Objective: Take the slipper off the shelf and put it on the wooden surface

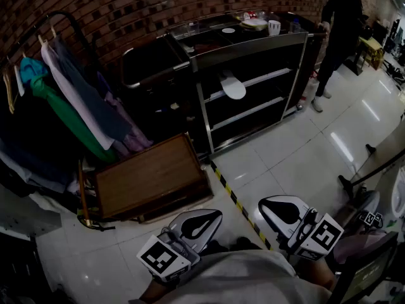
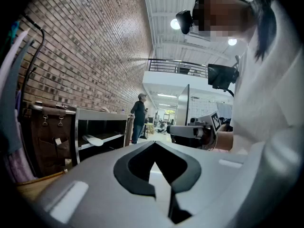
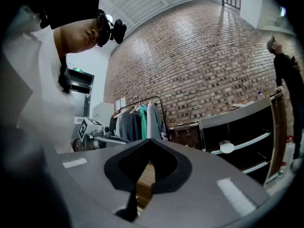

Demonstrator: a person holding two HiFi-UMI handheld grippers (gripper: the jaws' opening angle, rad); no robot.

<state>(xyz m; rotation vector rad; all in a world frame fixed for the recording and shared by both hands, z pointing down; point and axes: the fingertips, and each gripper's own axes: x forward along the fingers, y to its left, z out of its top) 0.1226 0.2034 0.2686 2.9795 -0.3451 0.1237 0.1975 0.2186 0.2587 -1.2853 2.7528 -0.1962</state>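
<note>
A white flat slipper [image 1: 232, 85] is seen lying on the upper of the two inner shelves of a black metal shelf unit with a silver frame [image 1: 299, 62]. The unit is set against a dark brick wall [image 1: 126, 5]. To the left of the unit, a brown rectangular wooden surface [image 1: 147, 179] is placed low on the pale tiled floor [image 1: 297, 151], just beside a rack of hanging clothes [image 1: 69, 100]. The grey left gripper [image 1: 218, 215] and the grey right gripper [image 1: 266, 206] are held low, close to the person's body and well apart from the slipper. The jaws of each are pressed together, with nothing pinched between them. A person in dark clothing [image 1: 338, 24] is seen standing at the far end of the shelf unit.
</note>
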